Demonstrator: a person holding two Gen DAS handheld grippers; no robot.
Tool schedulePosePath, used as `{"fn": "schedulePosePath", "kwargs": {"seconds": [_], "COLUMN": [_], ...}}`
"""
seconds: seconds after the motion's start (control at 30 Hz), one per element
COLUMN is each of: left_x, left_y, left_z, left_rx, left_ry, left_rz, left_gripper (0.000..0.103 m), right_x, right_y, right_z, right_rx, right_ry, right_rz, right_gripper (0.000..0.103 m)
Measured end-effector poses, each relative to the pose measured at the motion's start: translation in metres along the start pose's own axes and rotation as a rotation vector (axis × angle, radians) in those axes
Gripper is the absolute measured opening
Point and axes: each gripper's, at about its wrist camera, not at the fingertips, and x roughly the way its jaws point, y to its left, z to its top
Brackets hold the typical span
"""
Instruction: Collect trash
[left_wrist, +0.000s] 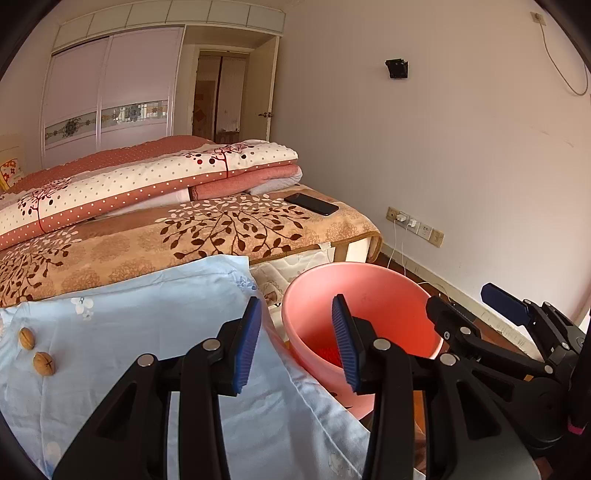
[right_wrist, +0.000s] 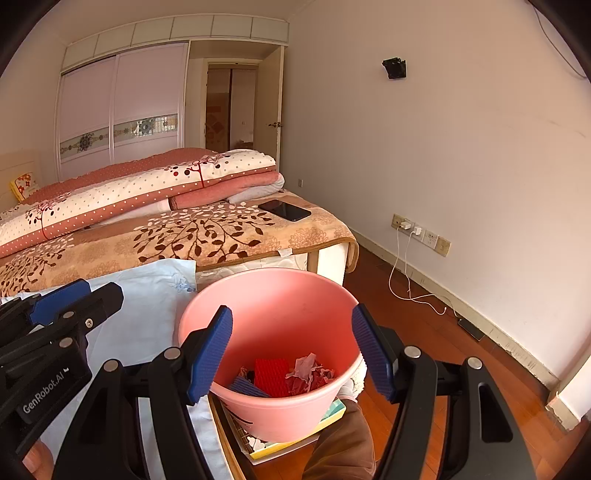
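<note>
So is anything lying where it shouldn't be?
Yes. Two walnuts lie loose on the light blue cloth over the bed, not in the pink bucket, where scraps already sit. A black phone rests near the bed's corner. Nothing looks spilled or broken.

Soft daylight fills the room, bright and even, with a faint pink cast on the far wall (left_wrist: 461, 147) and the wardrobe doors (right_wrist: 122, 99). The light seems to come from the near side, behind the cameras; no hard shadows fall on the bed (left_wrist: 221, 229). The pink bucket (right_wrist: 273, 295) glows, lit inside. Both views are sharp, with no motion blur. Fisheye bending curves the ceiling line and skirting, and black vignette fills the corners. The far doorway (right_wrist: 231, 107) sits dimmer.
</note>
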Motion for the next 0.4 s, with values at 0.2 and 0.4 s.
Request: {"fn": "schedulePosePath", "kwargs": {"seconds": [0.2, 0.4], "left_x": [0.0, -0.002], "left_y": [0.009, 0.024], "left_z": [0.0, -0.006], "left_rx": [-0.024, -0.035], "left_ry": [0.012, 0.025], "left_rz": [0.027, 0.063], "left_gripper": [0.04, 0.04], "right_x": [0.001, 0.005], "right_y": [0.005, 0.016], "right_z": [0.001, 0.001], "right_rx": [-0.009, -0.033], "right_ry": [0.004, 0.012], "right_rz": [0.011, 0.038], "right_gripper": [0.066, 0.066]}}
